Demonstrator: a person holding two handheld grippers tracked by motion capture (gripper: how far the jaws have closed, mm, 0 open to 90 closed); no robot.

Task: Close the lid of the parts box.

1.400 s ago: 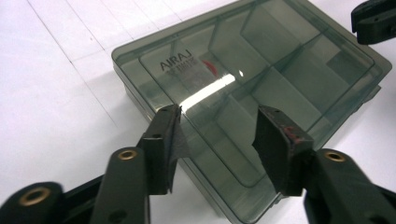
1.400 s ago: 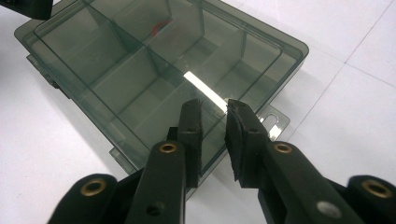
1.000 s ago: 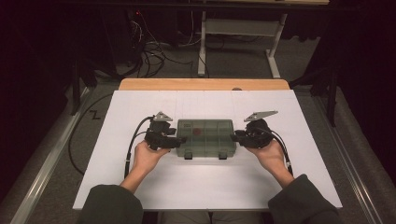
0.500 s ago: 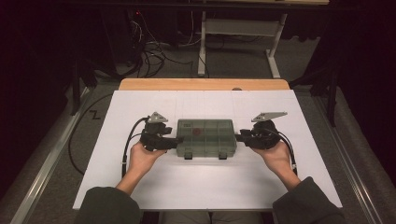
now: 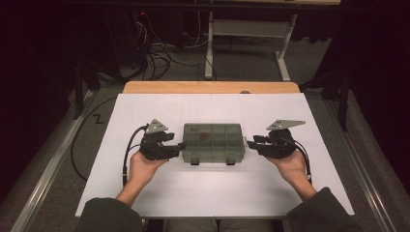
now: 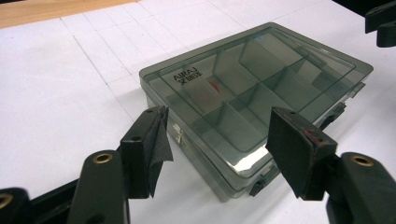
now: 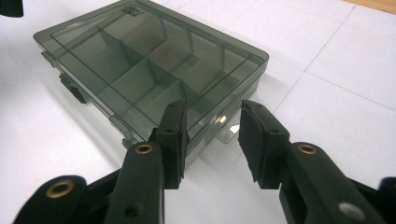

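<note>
Compartment box [image 5: 212,142] on table [image 5: 145,193], between both claws

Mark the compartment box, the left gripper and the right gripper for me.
compartment box [image 5: 212,142]: high view, middle of its lid.
left gripper [image 5: 181,145]: high view, between its jaw tips at the box's left end.
right gripper [image 5: 250,143]: high view, between its jaw tips beside the box's right end.

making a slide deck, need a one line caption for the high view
Two hand-held grippers, left and right, flank a closed smoky compartment box on a white table, jaws open.
</note>
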